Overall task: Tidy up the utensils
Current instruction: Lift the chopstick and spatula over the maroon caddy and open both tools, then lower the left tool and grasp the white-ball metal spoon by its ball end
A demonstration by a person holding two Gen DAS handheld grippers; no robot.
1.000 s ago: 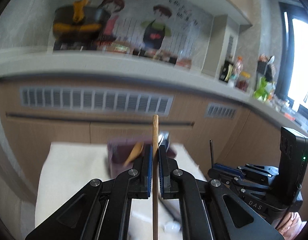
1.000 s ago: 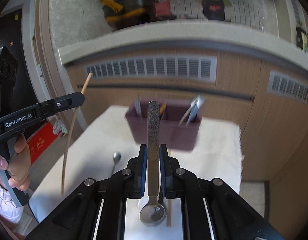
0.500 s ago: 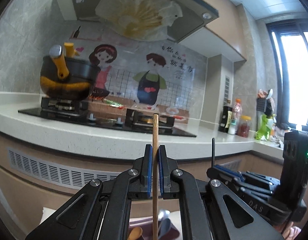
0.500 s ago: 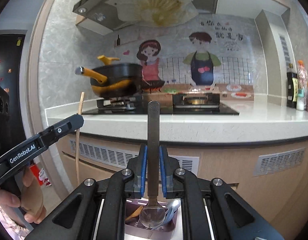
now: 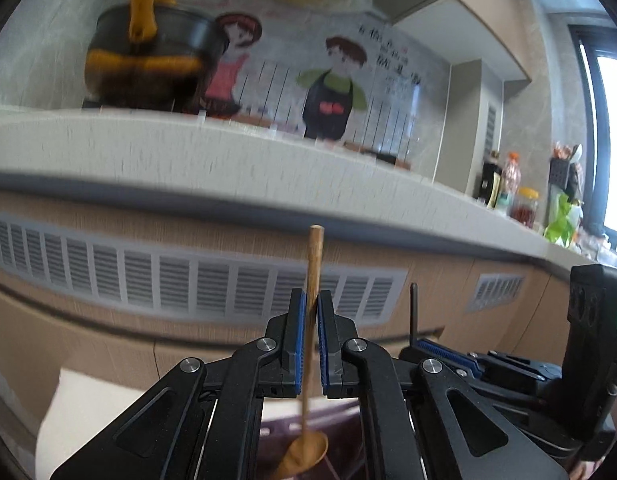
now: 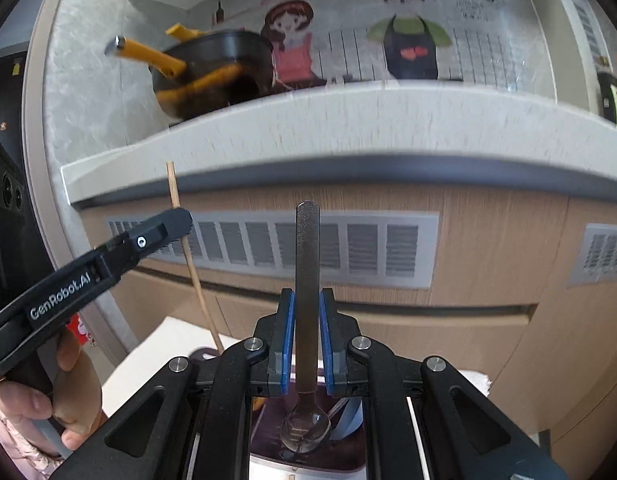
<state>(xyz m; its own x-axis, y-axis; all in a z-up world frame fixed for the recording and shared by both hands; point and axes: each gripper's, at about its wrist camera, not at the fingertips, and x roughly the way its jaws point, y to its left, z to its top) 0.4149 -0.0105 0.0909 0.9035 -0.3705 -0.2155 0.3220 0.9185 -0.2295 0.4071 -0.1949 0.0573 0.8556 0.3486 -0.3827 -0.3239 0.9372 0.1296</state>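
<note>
**Both tongs loaded over the holder**

Left wrist view: left tongs (image 5: 311, 344) clenched on a wooden spoon (image 5: 310, 320), stem upright between the blue pads, bowl hanging low over the purple holder (image 5: 348, 446); bowl-down likely so it drops straight into a slot; right tongs (image 5: 440, 354) show at the side, a thin dark stem rising from them; white cloth (image 5: 76, 412) covers the counter below; the holder is mostly hidden behind the tongs' linkage, its compartments not readable; background stove and pot smeared by blur.

Right wrist view: right tongs (image 6: 307, 340) clenched on a metal spoon (image 6: 307, 292), handle up, bowl down just above the holder (image 6: 268, 420); same drop-in orientation, I judge; left tongs (image 6: 176, 222) come in from the side with the wooden stem tilted, a hand (image 6: 48, 404) on the grip; whether either bowl touches the holder, cannot tell; blue-handled utensil (image 6: 348, 418) in the holder partly cut off.
</note>
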